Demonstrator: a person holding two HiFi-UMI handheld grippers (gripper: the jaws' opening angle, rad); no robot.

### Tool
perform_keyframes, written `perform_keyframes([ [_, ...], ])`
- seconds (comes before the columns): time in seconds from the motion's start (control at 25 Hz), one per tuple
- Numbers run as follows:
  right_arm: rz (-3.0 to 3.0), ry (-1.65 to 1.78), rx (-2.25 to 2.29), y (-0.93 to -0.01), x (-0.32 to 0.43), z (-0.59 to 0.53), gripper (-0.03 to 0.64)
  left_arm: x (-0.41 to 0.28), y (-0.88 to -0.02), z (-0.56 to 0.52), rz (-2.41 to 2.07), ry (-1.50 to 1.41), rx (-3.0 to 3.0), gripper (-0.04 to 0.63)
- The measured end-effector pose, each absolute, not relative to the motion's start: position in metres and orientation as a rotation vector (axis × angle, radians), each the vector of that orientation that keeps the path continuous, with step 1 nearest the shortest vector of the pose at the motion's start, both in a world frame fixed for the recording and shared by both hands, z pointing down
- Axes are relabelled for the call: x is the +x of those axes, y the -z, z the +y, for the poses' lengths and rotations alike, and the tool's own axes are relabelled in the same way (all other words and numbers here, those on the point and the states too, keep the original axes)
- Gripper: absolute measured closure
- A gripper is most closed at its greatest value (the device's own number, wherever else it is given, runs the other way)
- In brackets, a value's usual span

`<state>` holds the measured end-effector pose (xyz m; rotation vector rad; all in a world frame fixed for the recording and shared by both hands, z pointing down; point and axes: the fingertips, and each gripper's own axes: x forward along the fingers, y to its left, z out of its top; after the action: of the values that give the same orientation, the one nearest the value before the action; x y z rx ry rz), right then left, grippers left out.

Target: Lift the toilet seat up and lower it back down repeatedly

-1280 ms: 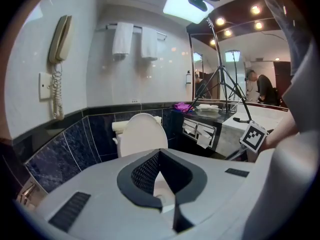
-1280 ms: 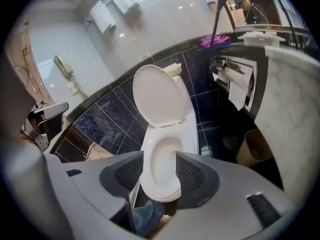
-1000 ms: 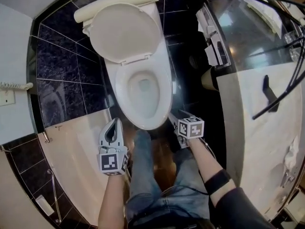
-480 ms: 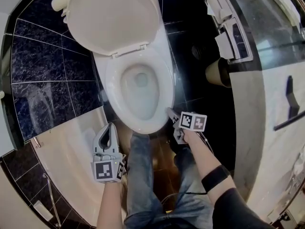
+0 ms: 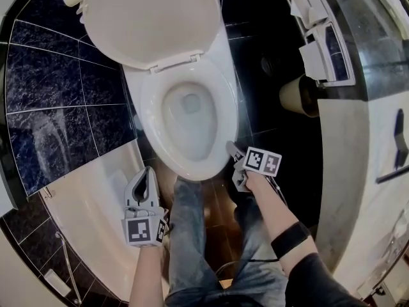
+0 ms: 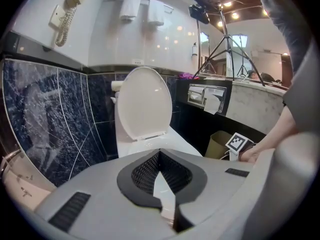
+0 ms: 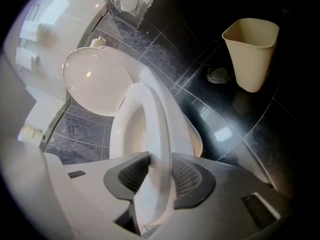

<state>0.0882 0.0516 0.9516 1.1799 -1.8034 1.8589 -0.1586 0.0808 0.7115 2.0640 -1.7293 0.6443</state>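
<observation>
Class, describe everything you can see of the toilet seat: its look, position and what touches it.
The toilet seat is a glossy white oval ring, seemingly plastic, hinged at the back below the raised lid. It lies on the bowl, or nearly so. Its front right edge runs between the jaws of the right tool, which have just been closing; both ribbed pads touch it.

Looks steeply down from the head; looks low from left gripper (image 5: pixel 148 169), very near from right gripper (image 5: pixel 231 148); shares the toilet seat (image 5: pixel 225 117) in all.
</observation>
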Motion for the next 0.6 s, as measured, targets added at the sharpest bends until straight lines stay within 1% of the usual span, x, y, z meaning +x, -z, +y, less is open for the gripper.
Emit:
perform_keyframes([
  [0.12, -1.812, -1.868, 1.175, -0.949, 0.088, 0.050, 0.479, -0.158, -0.718, 0.083, -1.721, -0.641, 2.044, 0.595],
  [0.6, -1.778, -1.975, 1.178, -0.946, 0.090, 0.050, 0.488, -0.149, -0.727, 0.087, -1.690, -0.632, 2.022, 0.595],
])
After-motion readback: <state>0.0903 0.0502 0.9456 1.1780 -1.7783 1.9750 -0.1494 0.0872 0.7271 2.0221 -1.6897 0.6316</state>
